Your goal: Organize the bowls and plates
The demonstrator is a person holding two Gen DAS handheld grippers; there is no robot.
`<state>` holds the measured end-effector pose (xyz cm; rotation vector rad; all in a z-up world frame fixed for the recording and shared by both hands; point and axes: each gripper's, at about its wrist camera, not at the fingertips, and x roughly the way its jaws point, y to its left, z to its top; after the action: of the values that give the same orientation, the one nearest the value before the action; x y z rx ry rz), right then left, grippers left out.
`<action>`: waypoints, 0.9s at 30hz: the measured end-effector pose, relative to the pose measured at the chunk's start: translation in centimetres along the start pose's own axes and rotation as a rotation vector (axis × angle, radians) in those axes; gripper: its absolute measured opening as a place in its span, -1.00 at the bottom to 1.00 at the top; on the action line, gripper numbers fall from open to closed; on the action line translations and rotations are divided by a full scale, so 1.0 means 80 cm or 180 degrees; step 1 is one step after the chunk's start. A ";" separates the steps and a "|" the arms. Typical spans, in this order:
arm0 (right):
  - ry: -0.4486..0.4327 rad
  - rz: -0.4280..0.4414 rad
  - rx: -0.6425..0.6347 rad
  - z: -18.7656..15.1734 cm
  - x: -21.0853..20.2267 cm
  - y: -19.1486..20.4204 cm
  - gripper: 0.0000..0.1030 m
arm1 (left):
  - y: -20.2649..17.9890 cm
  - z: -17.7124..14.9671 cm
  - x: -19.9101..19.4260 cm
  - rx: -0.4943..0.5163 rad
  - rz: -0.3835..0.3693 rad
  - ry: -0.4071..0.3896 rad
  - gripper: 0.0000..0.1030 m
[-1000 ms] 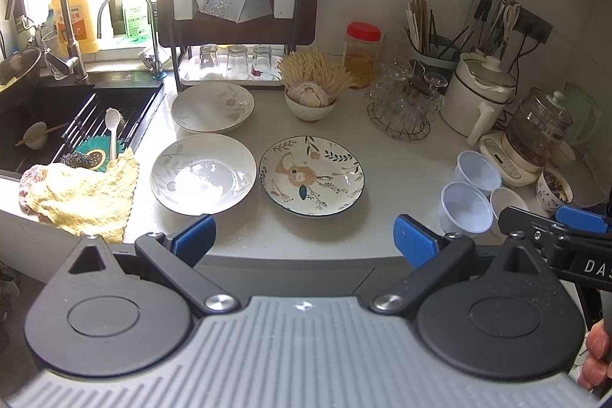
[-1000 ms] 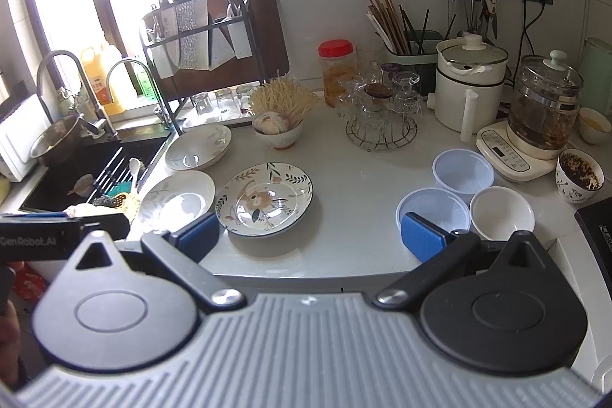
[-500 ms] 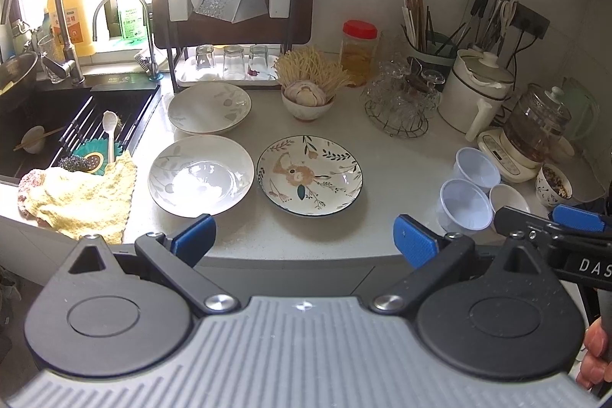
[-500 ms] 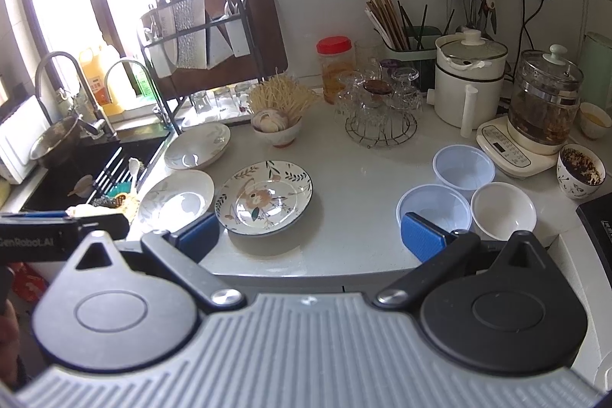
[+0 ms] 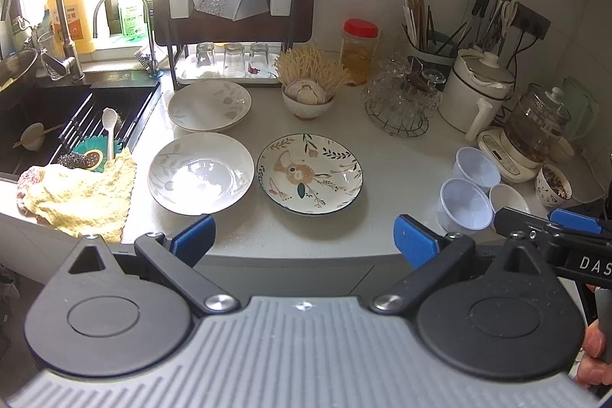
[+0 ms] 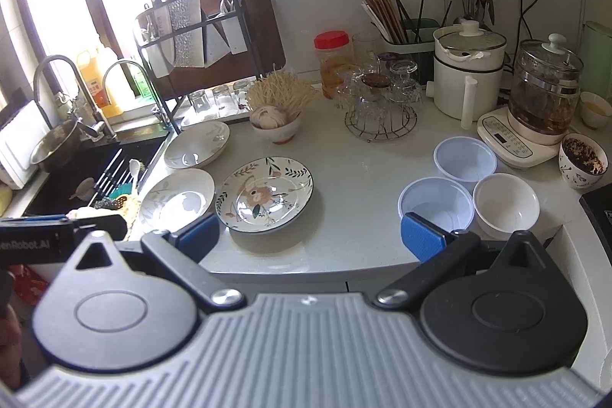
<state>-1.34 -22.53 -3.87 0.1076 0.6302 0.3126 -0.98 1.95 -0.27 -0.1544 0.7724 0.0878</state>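
Note:
Three plates lie on the grey counter: a flowered plate (image 5: pixel 310 173) (image 6: pixel 264 194) in the middle, a white leaf-patterned plate (image 5: pixel 201 173) (image 6: pixel 176 199) to its left, and another white plate (image 5: pixel 209 105) (image 6: pixel 197 144) behind that. At the right stand two clear plastic bowls (image 5: pixel 464 205) (image 6: pixel 436 203), (image 6: pixel 464 159) and a white bowl (image 6: pixel 505 205). My left gripper (image 5: pixel 304 241) is open, held off the counter's front edge before the plates. My right gripper (image 6: pixel 310 234) is open too, in front of the flowered plate and the bowls. Nothing is between either pair of fingers.
A sink (image 5: pixel 42 124) with a yellow cloth (image 5: pixel 76 193) is at the left. A dish rack (image 5: pixel 233 25) with glasses stands at the back, beside a bowl of noodles (image 5: pixel 308 94), a jar (image 5: pixel 359 50), a wire glass stand (image 5: pixel 399 102), a white pot (image 5: pixel 478 90) and a glass kettle (image 5: pixel 535 124).
Both grippers have drifted slightly, so the counter scene sits a little differently in each view. Nothing on the counter has moved and both grippers have stayed open.

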 end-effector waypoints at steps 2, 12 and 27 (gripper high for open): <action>0.0002 0.0000 0.0004 0.000 0.000 -0.001 1.00 | -0.001 0.000 0.000 0.0002 0.0010 0.0000 0.97; -0.0002 -0.0002 0.0077 -0.005 0.000 -0.006 1.00 | 0.007 0.000 0.003 -0.0016 0.0105 0.0016 0.97; -0.0002 0.0126 0.0089 -0.012 -0.002 -0.011 1.00 | -0.001 0.003 0.008 0.0062 0.0077 0.0033 0.97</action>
<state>-1.83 -23.42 -4.75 0.1473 0.6326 0.3421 -0.31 1.89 -0.56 -0.1272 0.7853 0.1024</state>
